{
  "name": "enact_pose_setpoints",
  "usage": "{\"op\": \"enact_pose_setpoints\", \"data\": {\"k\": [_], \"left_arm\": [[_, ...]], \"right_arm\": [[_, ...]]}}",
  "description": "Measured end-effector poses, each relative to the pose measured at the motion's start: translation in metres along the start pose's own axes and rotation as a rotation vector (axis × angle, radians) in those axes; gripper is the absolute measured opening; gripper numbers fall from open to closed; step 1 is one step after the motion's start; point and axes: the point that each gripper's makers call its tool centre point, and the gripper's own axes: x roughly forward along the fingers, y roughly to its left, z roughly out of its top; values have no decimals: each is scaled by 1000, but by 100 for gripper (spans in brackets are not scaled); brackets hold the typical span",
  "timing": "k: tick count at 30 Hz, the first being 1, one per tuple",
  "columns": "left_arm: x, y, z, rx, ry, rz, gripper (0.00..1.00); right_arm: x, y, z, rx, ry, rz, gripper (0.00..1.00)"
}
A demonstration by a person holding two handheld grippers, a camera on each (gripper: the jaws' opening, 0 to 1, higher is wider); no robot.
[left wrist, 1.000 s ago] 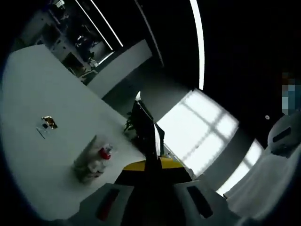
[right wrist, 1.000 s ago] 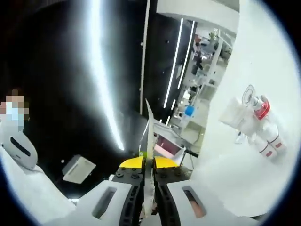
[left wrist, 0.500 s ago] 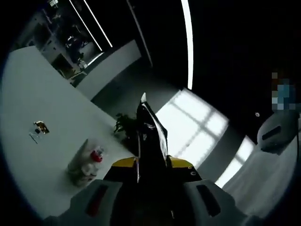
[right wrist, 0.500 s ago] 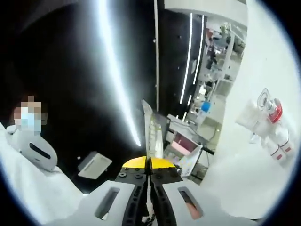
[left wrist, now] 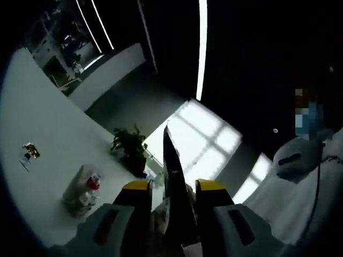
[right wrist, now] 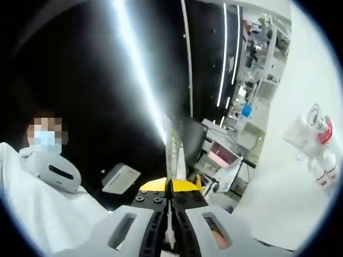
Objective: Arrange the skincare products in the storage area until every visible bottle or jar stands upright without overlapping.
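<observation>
The skincare products (left wrist: 80,191) lie in a tight cluster on the white table (left wrist: 37,118) at the lower left of the left gripper view: pale bottles and a red cap (left wrist: 93,182), too small to tell upright from lying. In the right gripper view the same cluster (right wrist: 313,144) sits at the right edge, with a clear lid, a red cap (right wrist: 325,137) and white bottles leaning across each other. My left gripper (left wrist: 170,160) is shut, held in the air well away from the products. My right gripper (right wrist: 171,144) is shut too, with nothing in it, pointing past the table.
A small dark item (left wrist: 30,150) lies alone on the table left of the cluster. A potted plant (left wrist: 128,149) stands beyond the table's edge. A person in white clothing (right wrist: 43,203) is at the lower left of the right gripper view. Shelves (right wrist: 257,43) stand far behind.
Both views have swung, so the product cluster has slid toward the edge of each picture. The left gripper's jaws now look narrower and closer together. The products themselves have not moved.
</observation>
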Motion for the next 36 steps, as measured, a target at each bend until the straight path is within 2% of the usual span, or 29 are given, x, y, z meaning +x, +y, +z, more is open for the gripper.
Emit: {"op": "enact_pose_setpoints", "data": {"k": [3, 5, 7, 8, 12, 16, 19, 24, 29, 32, 34, 36], "left_arm": [[7, -5, -3, -9, 35, -40, 26], [10, -8, -6, -3, 57, -58, 21], [13, -6, -9, 9, 70, -48, 12], [12, -5, -8, 2, 64, -44, 12], [11, 5, -12, -12, 70, 4, 12], [8, 19, -18, -26, 94, 87, 11], [7, 29, -21, 0, 107, 155, 10], [7, 38, -19, 10, 88, 219, 9], [9, 34, -10, -9, 23, 220, 4], [10, 32, -7, -8, 5, 225, 2], [12, 30, -1, -23, -36, 220, 2], [13, 27, 3, -47, -59, 204, 2]], "right_arm": [[4, 4, -1, 3, 13, 20, 0], [5, 3, -1, 2, 18, 21, 0], [5, 2, -1, 4, 20, 19, 0], [5, 1, 0, 1, 13, 11, 0], [0, -7, 0, -3, 15, -25, 0], [-4, -18, -2, -17, 25, -83, 1], [-7, -25, -1, -32, 31, -120, 1], [-6, -34, 4, -69, 33, -178, 1], [-2, -34, 12, -113, -26, -181, 2], [0, -33, 7, -120, -13, -179, 7], [3, -28, -2, -94, 21, -142, 14], [7, -28, -13, -80, 57, -143, 14]]}}
